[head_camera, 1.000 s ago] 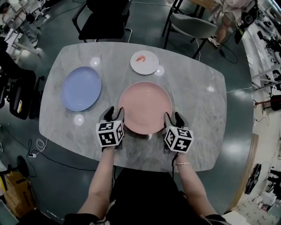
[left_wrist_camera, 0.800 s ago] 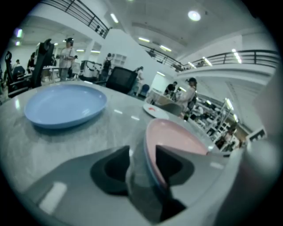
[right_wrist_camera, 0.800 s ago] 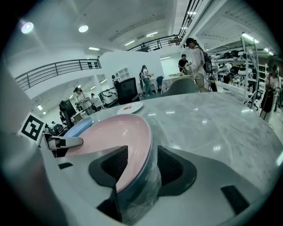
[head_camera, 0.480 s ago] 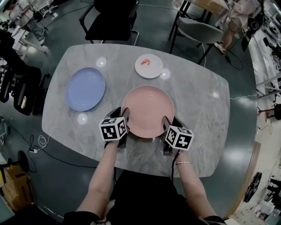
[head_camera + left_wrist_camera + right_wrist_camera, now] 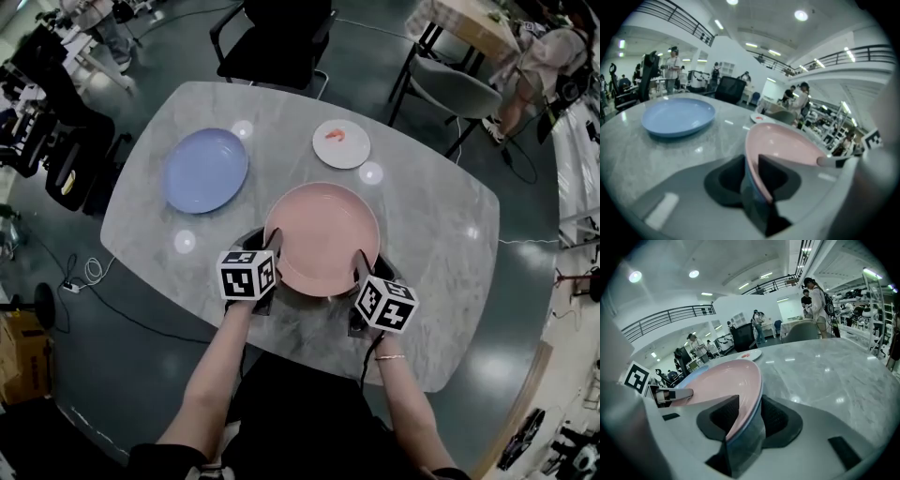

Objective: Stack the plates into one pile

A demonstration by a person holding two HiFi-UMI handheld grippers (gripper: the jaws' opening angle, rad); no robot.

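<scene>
Head view: the pink plate [image 5: 323,234] is lying on the desk [image 5: 441,225] directly before me. The blue plate [image 5: 206,169] is sitting apart to its left, and the small white plate [image 5: 341,143] is sitting beyond it. My left gripper [image 5: 270,251] and right gripper [image 5: 364,270] are flanking its near rim.

Left gripper view: my fingers [image 5: 724,180] have just been closing and are clamping the pink plate's rim.

Right gripper view: the fingers [image 5: 777,420] have likewise been closing and are gripping the opposite rim.
</scene>
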